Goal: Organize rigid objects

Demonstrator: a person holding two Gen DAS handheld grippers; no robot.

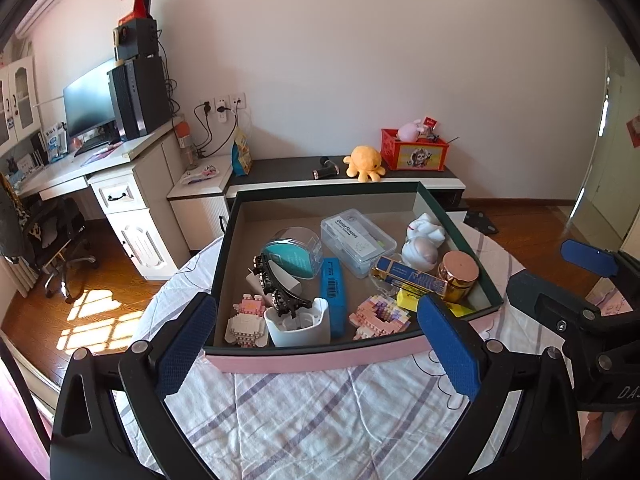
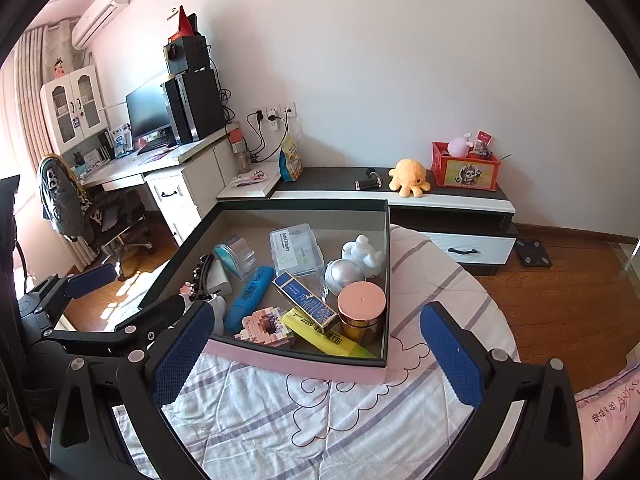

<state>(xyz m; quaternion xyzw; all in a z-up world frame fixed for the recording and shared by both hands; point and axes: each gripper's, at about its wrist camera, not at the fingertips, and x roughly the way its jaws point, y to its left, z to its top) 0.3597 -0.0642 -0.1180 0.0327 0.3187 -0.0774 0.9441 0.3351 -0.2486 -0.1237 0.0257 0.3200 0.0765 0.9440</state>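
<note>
**Both grippers empty and clear of a full box**

The left gripper point(image 1: 316, 344) has its blue pads spread wide with nothing between them; it hangs over the checked bedsheet point(image 1: 304, 408), just short of the pink front wall of the box point(image 1: 320, 358). The right gripper point(image 2: 316, 354) is equally wide apart and empty, also on the near side of that wall, toward the box's right corner. Each gripper shows at the edge of the other's view, so the two sit side by side and near each other.

The box rests on the bed, not on a worktop, and the rigid objects all appear to lie inside it. Nearest the grippers are a white cup-shaped holder point(image 1: 298, 326), two pastel brick models point(image 1: 380, 316) and a yellow highlighter point(image 2: 324, 334). Behind them lie a blue highlighter point(image 1: 334, 296), a black hair clip point(image 1: 276, 284), a copper-lidded jar point(image 1: 458, 276) and a long blue and gold carton point(image 2: 306, 298). At the back are a clear floss box point(image 1: 358, 240), a teal round case point(image 1: 294, 254), a silver ball point(image 2: 344, 276) and a white figurine point(image 2: 362, 254).

No loose item shows on the sheet around the box, so the gathering looks done or almost so. The contents are piled and overlapping rather than aligned; if anything is left, it is tidying inside.
</note>
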